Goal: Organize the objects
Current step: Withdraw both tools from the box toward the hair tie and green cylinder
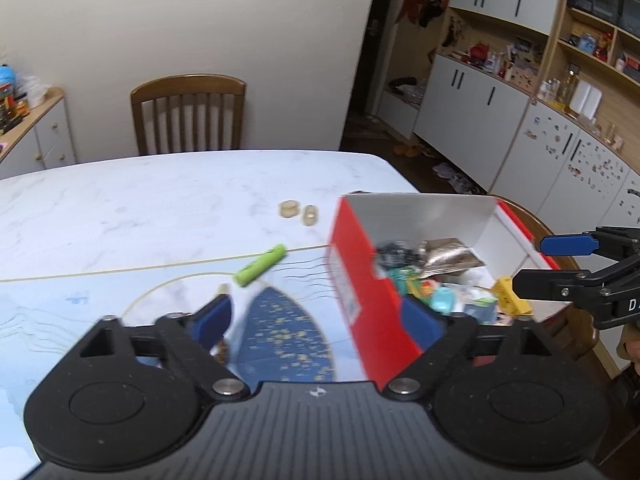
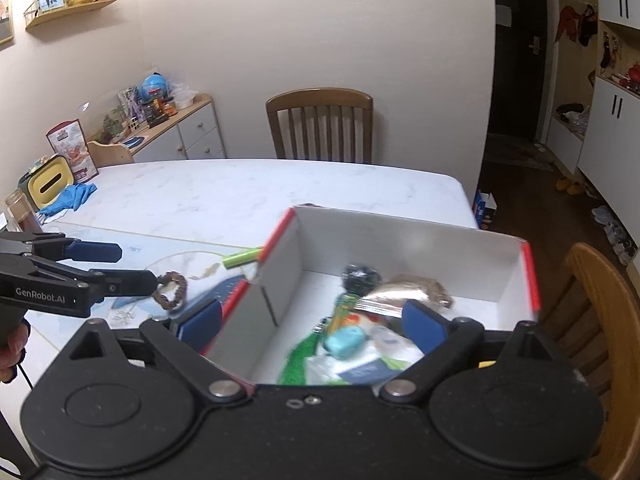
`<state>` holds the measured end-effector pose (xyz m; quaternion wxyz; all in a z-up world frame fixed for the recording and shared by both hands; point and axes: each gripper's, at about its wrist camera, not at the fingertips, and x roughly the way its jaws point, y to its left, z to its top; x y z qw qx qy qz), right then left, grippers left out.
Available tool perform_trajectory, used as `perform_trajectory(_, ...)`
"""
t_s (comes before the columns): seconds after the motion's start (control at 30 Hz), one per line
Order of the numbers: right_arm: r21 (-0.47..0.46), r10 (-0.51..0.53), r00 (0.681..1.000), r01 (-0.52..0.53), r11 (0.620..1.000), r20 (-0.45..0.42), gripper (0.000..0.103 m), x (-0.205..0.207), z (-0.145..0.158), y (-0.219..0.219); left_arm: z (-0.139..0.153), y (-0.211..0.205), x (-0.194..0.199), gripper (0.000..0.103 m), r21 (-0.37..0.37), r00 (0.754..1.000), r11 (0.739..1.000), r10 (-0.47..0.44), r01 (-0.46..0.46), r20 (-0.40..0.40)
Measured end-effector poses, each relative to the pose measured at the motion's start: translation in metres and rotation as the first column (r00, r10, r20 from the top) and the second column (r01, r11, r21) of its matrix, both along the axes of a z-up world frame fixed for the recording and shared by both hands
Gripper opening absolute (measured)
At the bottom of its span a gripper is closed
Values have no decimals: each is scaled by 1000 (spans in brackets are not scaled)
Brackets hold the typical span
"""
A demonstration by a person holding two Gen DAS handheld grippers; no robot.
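Note:
A red box [image 1: 360,280] with white inner walls [image 2: 400,240] stands on the table's right side and holds several small items, among them a teal piece [image 2: 344,340], a silver pouch [image 2: 384,292] and a yellow piece [image 1: 510,296]. On the table left of it lie a green tube [image 1: 262,264], two beige rings [image 1: 298,212] and a brown bead bracelet [image 2: 172,290]. My left gripper [image 1: 320,320] is open, with the box's near corner between its fingers and untouched. My right gripper [image 2: 312,320] hangs open over the box, holding nothing. Each gripper shows in the other's view, left [image 2: 138,266] and right [image 1: 530,264].
A wooden chair [image 2: 320,124] stands at the table's far side and another [image 2: 600,320] at the right. A yellow tissue box [image 2: 50,186], a blue cloth [image 2: 70,198] and a jar [image 2: 22,210] sit at the table's left end. A sideboard [image 2: 188,128] lines the left wall.

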<state>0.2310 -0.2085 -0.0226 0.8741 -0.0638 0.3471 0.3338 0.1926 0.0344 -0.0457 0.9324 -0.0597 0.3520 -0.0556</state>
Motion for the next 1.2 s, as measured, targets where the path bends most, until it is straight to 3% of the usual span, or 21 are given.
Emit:
perform_trajectory(0.4,-42,24,999,-25,999,-21,96,1,-1,87,-30,72,2,102,15,1000,1000,-3,3,-26)
perform_trajectory(0.6,-67,5,999,-7,998,-42,96,10,-9,129,-54,95,11,102,63,999,998,-18,20,-37)
perform_trajectory(1.2,-197,-91,990,68,978,-108,95,50,-53,225,-105,95,45,102,93,994,990,-100,104,-43)
